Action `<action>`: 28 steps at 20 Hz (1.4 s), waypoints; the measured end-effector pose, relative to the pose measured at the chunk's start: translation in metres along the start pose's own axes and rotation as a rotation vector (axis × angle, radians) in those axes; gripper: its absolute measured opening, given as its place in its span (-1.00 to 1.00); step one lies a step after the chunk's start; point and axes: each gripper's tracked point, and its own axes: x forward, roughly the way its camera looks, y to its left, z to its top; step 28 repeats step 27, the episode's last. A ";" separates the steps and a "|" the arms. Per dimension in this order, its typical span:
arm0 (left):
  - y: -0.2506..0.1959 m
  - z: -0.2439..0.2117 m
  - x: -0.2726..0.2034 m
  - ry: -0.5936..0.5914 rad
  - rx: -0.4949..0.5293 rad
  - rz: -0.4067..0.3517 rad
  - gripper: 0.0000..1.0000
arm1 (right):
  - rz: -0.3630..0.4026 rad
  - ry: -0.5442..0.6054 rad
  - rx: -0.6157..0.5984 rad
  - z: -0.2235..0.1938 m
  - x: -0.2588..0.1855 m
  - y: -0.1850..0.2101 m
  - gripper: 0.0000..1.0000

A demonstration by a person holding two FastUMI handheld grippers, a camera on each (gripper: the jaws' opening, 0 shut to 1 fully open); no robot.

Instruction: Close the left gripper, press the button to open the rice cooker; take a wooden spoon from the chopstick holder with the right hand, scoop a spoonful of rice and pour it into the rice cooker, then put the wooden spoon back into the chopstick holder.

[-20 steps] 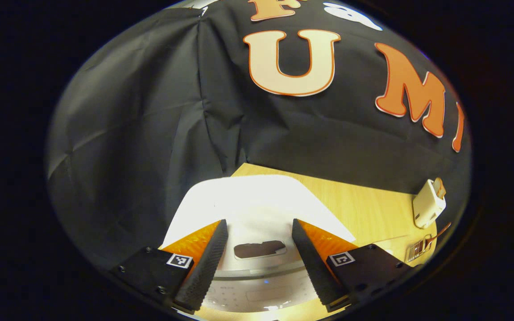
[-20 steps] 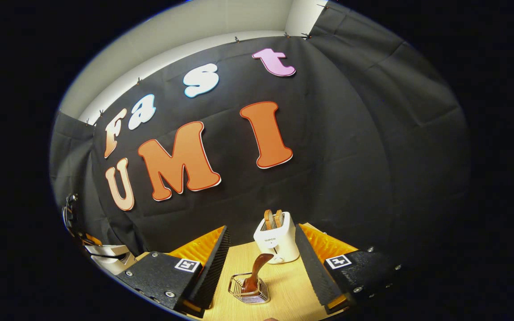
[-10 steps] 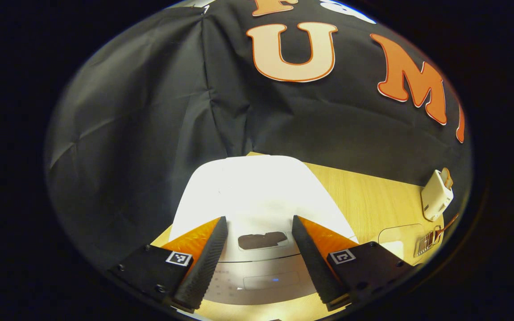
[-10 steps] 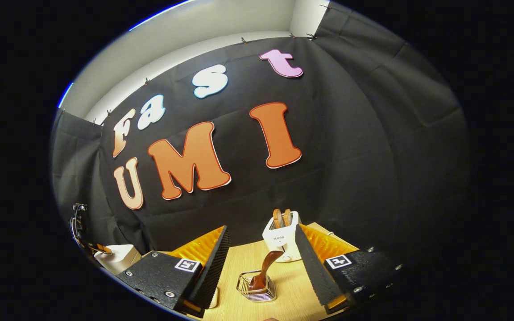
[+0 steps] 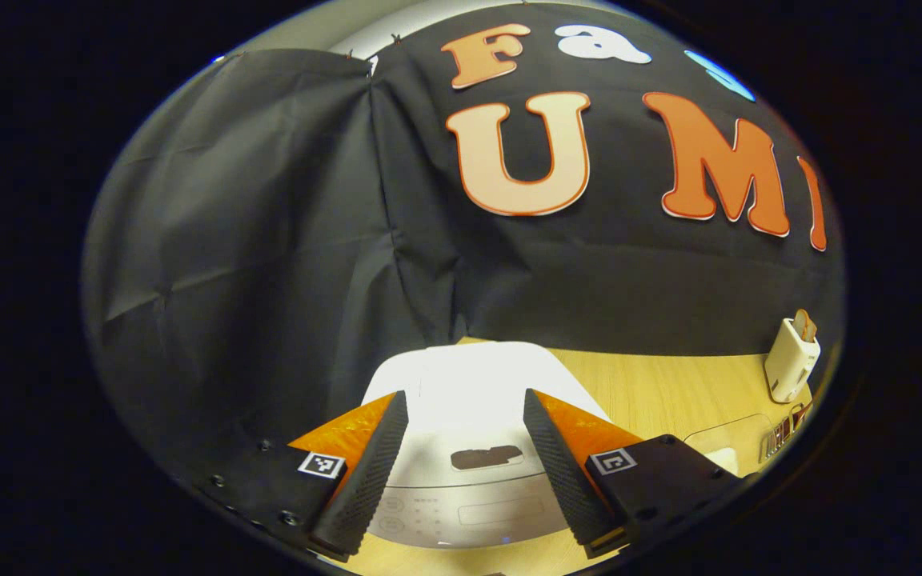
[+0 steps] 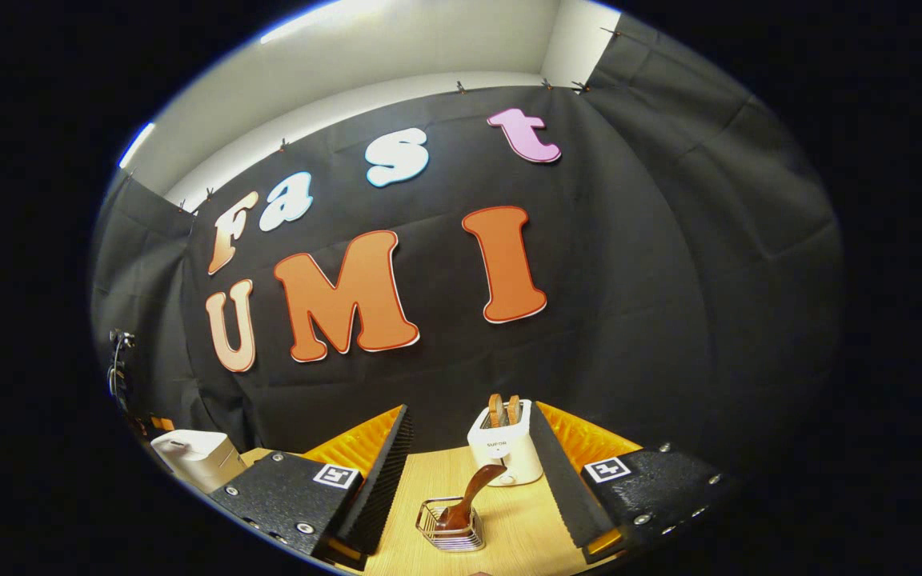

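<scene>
The white rice cooker (image 5: 469,384) stands with its lid down on the wooden table (image 5: 669,384), right in front of my left gripper (image 5: 463,398). A dark button (image 5: 487,458) sits on the lid's front, between the open fingers and untouched by them. In the right gripper view the cooker (image 6: 193,456) shows at the far left. My right gripper (image 6: 469,408) is open and holds nothing. Ahead of it a wire chopstick holder (image 6: 451,528) holds a dark wooden spoon (image 6: 473,490) leaning right. The holder (image 5: 779,436) also appears far right in the left gripper view.
A white toaster (image 6: 503,440) with bread in its slots stands behind the chopstick holder, close to the black cloth wall; the toaster (image 5: 791,364) is also at the right edge of the left gripper view. A clear container (image 5: 729,440) lies right of the cooker.
The left gripper view has tilted up and drawn back, so the cooker looks smaller and lower. The right gripper view has also tilted up a little. Both grippers stay open.
</scene>
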 end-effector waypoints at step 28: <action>-0.101 0.030 -0.085 -0.467 -0.056 -0.270 0.79 | 0.228 -0.047 -0.308 -0.065 -0.012 0.118 0.75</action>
